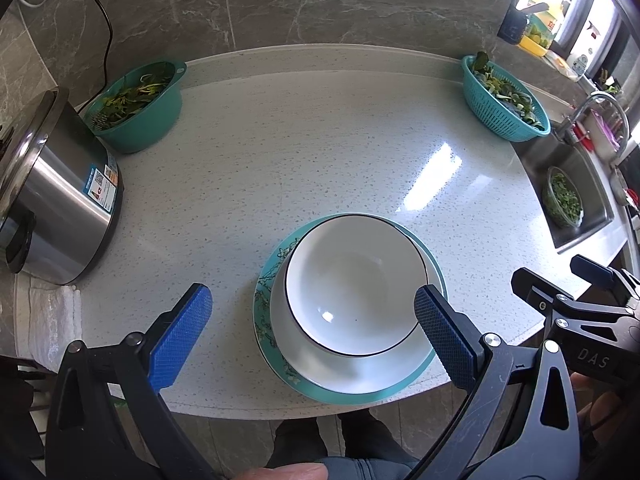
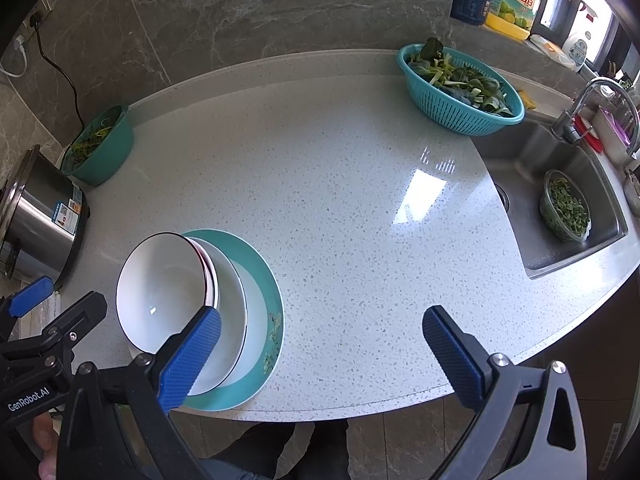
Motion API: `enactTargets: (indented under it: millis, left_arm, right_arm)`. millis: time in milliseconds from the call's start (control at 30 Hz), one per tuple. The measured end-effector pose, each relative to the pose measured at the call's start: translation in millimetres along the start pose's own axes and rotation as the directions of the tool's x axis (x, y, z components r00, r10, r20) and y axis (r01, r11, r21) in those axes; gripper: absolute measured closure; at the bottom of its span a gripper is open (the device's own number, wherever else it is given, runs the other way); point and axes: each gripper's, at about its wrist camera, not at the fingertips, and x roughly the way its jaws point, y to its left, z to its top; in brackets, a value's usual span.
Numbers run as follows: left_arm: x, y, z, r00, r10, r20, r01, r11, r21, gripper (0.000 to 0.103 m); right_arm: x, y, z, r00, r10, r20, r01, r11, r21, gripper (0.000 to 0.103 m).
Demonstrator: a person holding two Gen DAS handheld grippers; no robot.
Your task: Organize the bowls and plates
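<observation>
White bowl [image 1: 352,284] nested on white plate [image 1: 320,368] and teal plate [image 1: 280,364] at near counter [image 1: 320,140] edge; left gripper [image 1: 312,336] and right gripper [image 2: 320,354] spread apart, empty; stacking apparently done, nothing loose visible.

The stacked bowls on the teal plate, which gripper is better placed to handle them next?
Left. The left gripper is open and nearly straddles the top bowl; the right gripper is open over bare counter beside it.
</observation>
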Motion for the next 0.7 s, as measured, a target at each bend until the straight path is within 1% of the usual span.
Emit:
enactTargets:
  millis: [700]
  left_arm:
    - [0.2, 0.7, 1.1, 1.000, 0.008, -0.004, -0.008, 1.000, -0.009, 0.000]
  right_arm:
    - [2.0, 0.4, -0.2, 1.000, 0.001, -0.002, -0.001, 1.000, -0.004, 0.000]
